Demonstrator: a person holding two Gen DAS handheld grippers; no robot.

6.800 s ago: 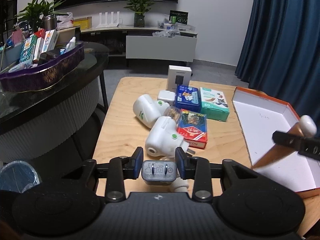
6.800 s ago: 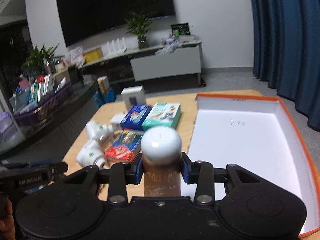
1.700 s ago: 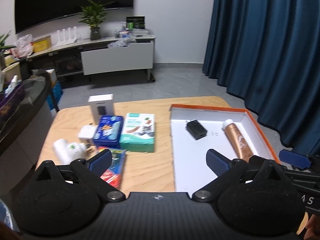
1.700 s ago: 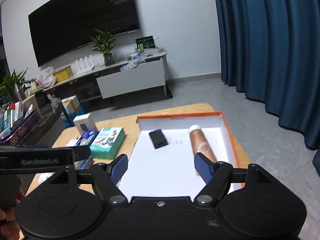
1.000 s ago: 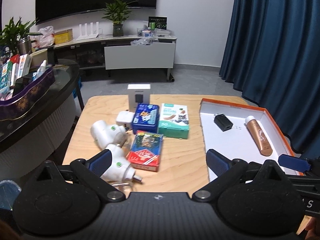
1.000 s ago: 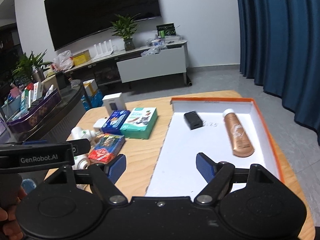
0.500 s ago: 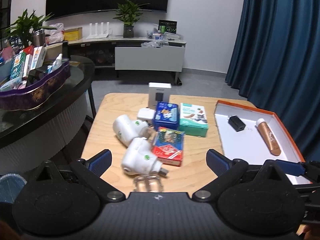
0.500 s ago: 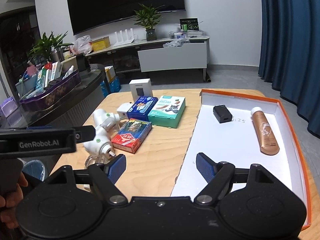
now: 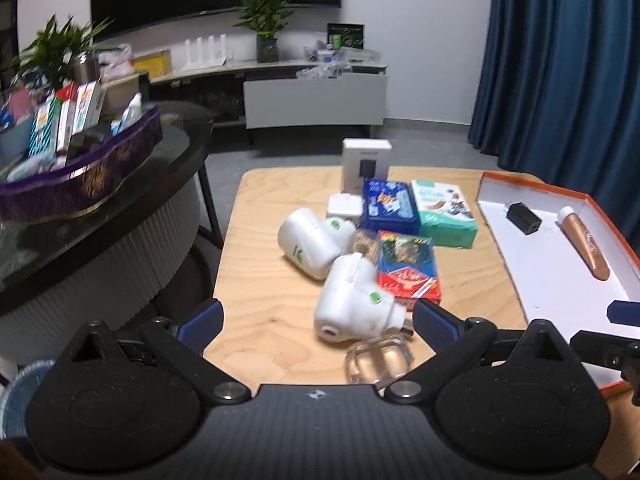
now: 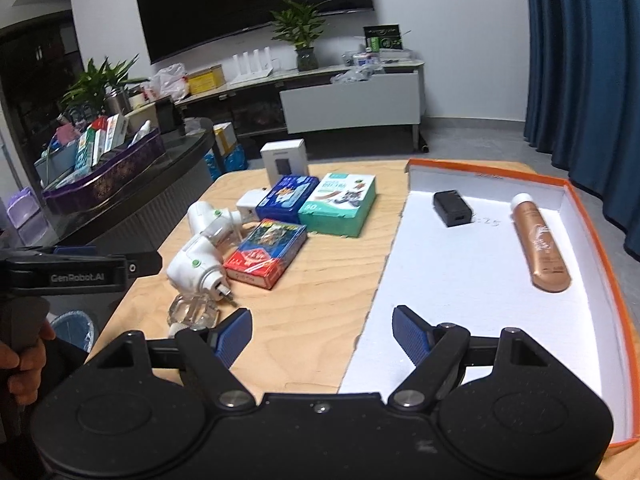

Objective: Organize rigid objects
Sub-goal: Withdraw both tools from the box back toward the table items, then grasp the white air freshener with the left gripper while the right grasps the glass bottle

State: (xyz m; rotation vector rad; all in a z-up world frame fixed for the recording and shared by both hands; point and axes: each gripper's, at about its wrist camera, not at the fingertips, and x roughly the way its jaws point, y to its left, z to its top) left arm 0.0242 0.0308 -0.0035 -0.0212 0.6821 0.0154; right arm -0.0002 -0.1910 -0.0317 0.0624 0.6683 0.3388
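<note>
- The left gripper [image 9: 318, 322] hangs over the near edge of the wooden table [image 9: 264, 280], its jaws spread wide and holding nothing.
- Between its blue pads lie the nearer white plug-in device [image 9: 354, 304] and a clear glass piece [image 9: 378, 362].
- The right gripper [image 10: 322, 334] is likewise wide open and empty, above the left rim of the orange-edged box [image 10: 600, 240].
- Inside the box lie a black charger [image 10: 452, 207] and a copper tube [image 10: 540, 244], well apart.
- Beyond sit a red card box [image 9: 408, 268], a blue tin [image 9: 388, 208], a teal box [image 9: 442, 214] and an upright white carton [image 9: 366, 158].
</note>
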